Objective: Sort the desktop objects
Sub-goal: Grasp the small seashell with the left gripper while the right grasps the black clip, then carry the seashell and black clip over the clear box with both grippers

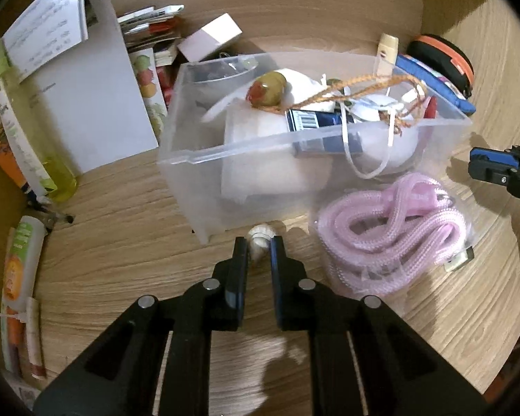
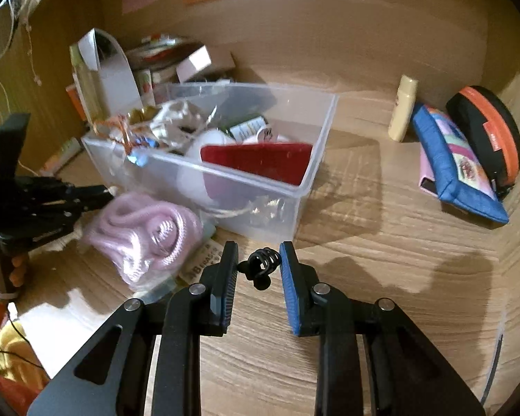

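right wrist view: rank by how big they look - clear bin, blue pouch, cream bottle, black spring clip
1. clear bin
2. blue pouch
3. cream bottle
4. black spring clip, though it is nearest the camera

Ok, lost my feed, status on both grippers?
Left gripper shut on small white shell. Right gripper shut on black spring clip. Clear bin ahead, pink cord bag beside it.

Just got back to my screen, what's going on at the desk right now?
A person is sorting desk clutter with two handheld grippers. The left gripper is shut on a small white shell-like thing in front of the clear plastic bin. The right gripper is shut on a small black hair clip. A bagged pink cord lies beside the bin.
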Demonstrator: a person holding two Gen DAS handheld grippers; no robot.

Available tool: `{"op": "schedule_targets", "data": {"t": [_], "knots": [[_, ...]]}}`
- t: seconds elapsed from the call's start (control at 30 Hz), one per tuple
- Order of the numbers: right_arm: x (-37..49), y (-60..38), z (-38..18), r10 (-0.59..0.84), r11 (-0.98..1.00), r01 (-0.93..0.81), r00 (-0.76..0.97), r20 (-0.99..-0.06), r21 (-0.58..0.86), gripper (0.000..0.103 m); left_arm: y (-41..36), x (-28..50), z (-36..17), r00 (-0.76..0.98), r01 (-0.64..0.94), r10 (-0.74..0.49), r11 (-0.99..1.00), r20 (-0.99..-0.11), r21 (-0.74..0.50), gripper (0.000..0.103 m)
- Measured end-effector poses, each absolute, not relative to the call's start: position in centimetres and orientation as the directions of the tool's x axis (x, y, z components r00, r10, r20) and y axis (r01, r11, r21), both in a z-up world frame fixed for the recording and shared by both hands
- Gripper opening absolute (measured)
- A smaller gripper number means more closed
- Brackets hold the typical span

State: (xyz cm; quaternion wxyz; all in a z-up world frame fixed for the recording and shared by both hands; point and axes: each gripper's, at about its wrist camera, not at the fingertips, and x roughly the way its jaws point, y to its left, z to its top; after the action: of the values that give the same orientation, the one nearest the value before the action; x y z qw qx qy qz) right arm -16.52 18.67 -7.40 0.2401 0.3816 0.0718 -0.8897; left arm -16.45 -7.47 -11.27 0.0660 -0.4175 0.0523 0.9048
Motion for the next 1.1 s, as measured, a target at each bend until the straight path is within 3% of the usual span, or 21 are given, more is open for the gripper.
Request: {"op": "schedule_targets", "data": {"t": [1.1], "knots": [[-17.1, 18.5, -3.0, -0.408, -0.872, 0.488, -0.678, -0.612, 0.041, 0.022, -9.0, -13.7, -3.5, -0.783, -0.146, 0.135, -0.989, -0.607, -0.031, 0.012]]}}
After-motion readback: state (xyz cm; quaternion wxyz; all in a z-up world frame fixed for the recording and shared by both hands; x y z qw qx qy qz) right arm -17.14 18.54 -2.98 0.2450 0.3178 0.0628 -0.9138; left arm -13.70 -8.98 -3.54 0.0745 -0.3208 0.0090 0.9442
